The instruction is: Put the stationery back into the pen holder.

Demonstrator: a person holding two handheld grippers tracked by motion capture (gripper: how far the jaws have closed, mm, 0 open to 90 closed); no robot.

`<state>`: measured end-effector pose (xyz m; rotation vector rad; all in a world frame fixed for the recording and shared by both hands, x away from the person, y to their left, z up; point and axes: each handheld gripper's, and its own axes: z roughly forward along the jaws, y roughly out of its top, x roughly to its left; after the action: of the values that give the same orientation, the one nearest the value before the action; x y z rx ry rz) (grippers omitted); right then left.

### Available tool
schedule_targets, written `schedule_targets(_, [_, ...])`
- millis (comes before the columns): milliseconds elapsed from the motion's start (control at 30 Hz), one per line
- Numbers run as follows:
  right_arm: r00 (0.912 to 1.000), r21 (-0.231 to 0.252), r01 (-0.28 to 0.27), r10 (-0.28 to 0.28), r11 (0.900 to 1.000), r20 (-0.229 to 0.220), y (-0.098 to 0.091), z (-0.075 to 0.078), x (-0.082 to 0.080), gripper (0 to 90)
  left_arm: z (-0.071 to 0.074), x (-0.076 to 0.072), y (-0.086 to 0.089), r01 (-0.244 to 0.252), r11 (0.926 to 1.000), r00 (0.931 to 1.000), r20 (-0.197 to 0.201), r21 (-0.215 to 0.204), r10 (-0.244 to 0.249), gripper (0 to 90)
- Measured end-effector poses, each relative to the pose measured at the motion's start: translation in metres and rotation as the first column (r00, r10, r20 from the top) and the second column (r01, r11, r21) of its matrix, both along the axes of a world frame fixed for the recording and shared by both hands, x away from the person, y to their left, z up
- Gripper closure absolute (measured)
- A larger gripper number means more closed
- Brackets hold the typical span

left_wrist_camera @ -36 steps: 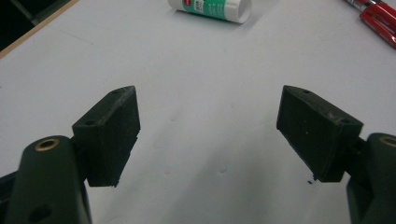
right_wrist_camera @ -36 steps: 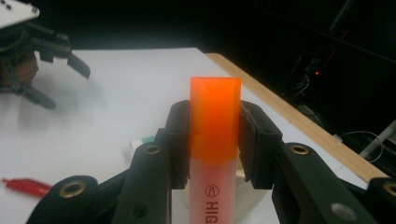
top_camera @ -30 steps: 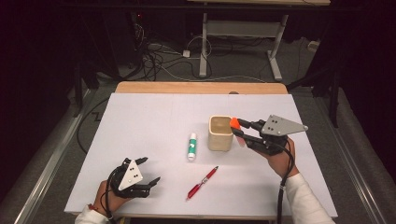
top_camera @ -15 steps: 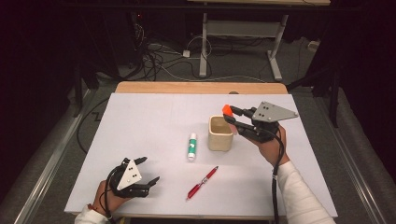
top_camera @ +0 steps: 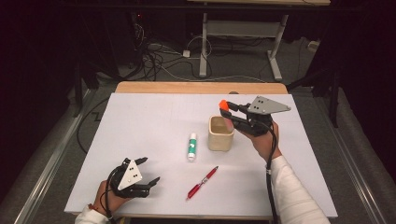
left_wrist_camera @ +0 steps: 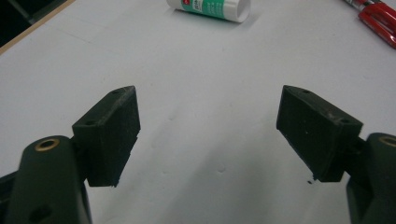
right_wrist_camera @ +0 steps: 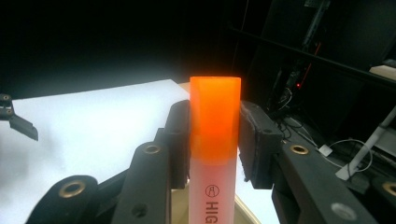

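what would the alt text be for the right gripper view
The right gripper is shut on an orange-capped highlighter, cap pointing up, gripped between two black pads. Below shows a beige cup rim, behind it the white table and a dark room.

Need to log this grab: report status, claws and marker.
Right claw shut on orange highlighter, above the cup. Left claw open, empty, low on the table. Nothing blocking the cup.
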<state>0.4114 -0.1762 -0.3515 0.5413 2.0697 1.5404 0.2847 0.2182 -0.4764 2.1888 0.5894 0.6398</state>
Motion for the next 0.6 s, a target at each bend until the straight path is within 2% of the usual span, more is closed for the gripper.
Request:
schedule_targets(267, [1.0, -0.012, -0.005, 0.005, 0.9999, -0.005, 0.011, -0.002, 0.006, 67.4, 0.0, 0.0, 0.002, -0.001, 1.0, 1.0, -0.001, -0.004, 0.001, 20.6])
schedule_targets(600, [0.9996, -0.012, 0.004, -0.005, 0.9999, -0.028, 0.015, -0.016, 0.01, 67.4, 0.0, 0.0, 0.002, 0.001, 1.0, 1.0, 0.0, -0.001, -0.001, 20.6])
